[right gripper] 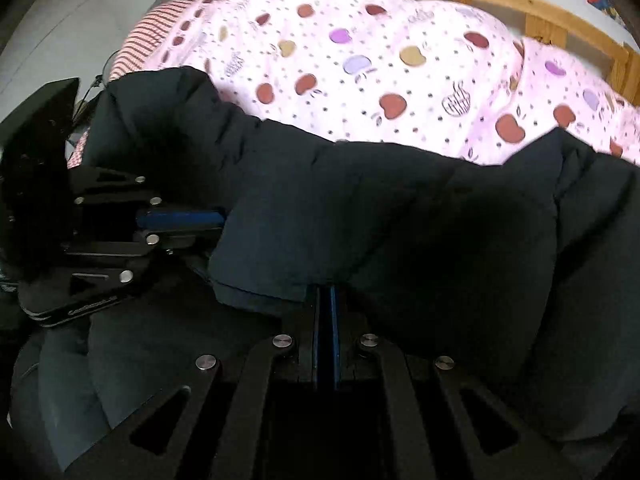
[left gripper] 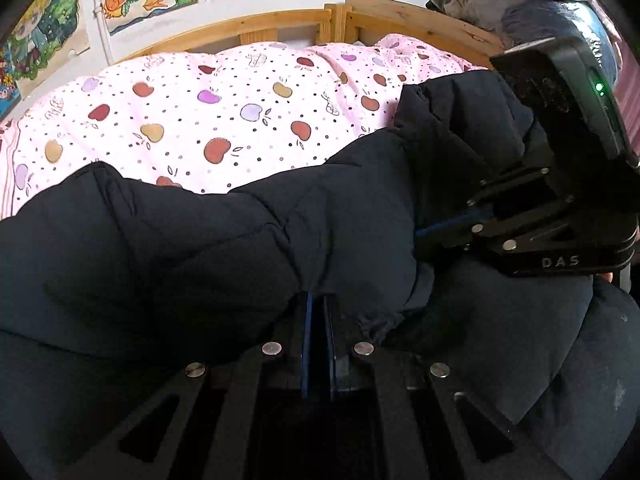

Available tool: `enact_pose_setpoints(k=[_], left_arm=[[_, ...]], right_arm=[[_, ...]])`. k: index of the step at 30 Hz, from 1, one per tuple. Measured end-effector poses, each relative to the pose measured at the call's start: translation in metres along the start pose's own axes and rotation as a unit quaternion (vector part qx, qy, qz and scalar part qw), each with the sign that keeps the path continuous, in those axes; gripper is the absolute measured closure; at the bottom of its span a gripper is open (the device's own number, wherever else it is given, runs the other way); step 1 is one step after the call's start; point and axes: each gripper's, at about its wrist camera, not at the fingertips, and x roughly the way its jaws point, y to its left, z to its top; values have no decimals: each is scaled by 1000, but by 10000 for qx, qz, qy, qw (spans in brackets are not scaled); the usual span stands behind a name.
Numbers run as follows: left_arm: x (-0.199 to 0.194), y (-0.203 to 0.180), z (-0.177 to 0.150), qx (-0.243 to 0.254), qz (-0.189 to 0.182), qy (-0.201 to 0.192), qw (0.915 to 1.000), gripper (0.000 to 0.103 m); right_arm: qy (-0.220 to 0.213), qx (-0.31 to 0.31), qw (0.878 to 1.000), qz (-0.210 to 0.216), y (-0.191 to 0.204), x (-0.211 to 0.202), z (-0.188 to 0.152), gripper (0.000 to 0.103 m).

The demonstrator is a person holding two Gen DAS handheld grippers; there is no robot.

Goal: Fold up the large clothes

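left gripper [left gripper: 318, 304] jaws clamp dark puffer jacket [left gripper: 200, 248] | right gripper [right gripper: 326, 296] jaws clamp same jacket

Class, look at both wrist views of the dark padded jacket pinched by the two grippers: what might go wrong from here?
1. The left gripper and right gripper each pinch only a thin edge of the puffy jacket, so the fabric may slip out.
2. The padding bulges between the grips, so the fold may spring open.
3. The soft, uneven duvet may leave the fold crooked.
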Motion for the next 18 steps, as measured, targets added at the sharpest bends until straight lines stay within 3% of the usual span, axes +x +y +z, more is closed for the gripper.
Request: enact_pose_setpoints(k=[4, 8, 12, 15, 17, 18], left_arm=[[1, 2, 1, -17, -3, -2, 10000, 97], [-13, 0, 7, -25, 20, -211, 9998, 97], [-34, -8, 10, -48, 381, -333, 9987, 90], [-53, -13, 8, -183, 581, -408, 9973, 76], [-68, -14, 6, -454, 506, -507, 9964, 68], [-74, -14, 5, -553, 448, -558, 9959, 64]], right_arm=[[-208, 64, 9997, -64, 5, 6, -14, 100], [-820, 98, 9966, 18, 11, -19, -32, 98], [-1280, 143, 9911, -339, 25, -49, -45, 97], [-1548, 184, 9858, -623, 35, -67, -49, 85], [-1675, 222, 9833, -682, 27, -84, -52, 63], [-1752, 231, 9819, -681, 31, -95, -57, 60]])
